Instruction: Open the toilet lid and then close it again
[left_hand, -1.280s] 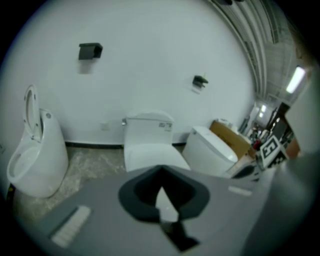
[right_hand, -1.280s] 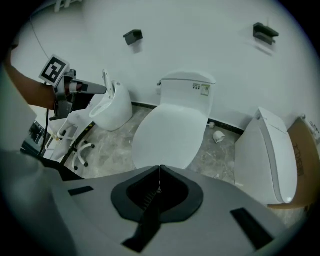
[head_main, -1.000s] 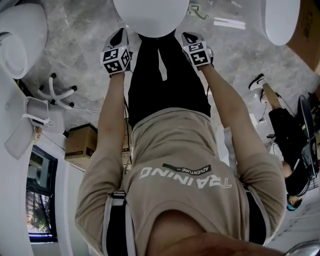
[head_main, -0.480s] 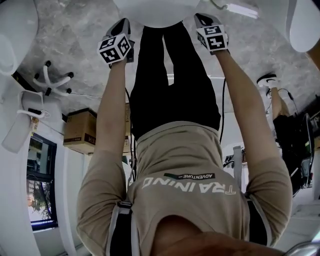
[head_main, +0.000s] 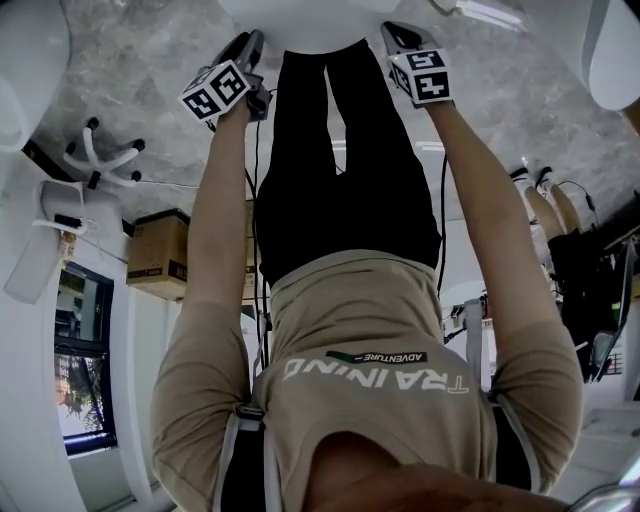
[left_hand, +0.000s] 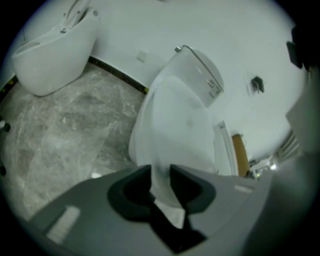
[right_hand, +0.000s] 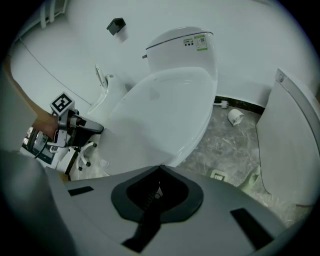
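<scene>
The white toilet lid (right_hand: 160, 115) lies lowered over the bowl, in front of the tank (right_hand: 182, 45). In the head view only its front edge (head_main: 300, 25) shows at the top, with a gripper at each side. My left gripper (left_hand: 160, 172) has the lid's (left_hand: 175, 125) thin rim between its jaws, which are opening and no longer pinch it. In the head view that left gripper (head_main: 250, 48) sits at the lid's left side. My right gripper (right_hand: 159, 169) is shut, its tips meeting on the lid's front rim. It shows as the right gripper (head_main: 395, 35) at the lid's right side.
A second white toilet (left_hand: 50, 55) stands on the grey marble floor to the left. Another white fixture (right_hand: 287, 140) stands close on the right, with a paper roll (right_hand: 234, 116) by the wall. A cardboard box (head_main: 155, 265), a chair base (head_main: 100, 165) and another person's legs (head_main: 550, 215) are nearby.
Both grippers moved toward the top of the head view, following the lid's front edge. The left gripper rolled, its marker cube now tilted.
</scene>
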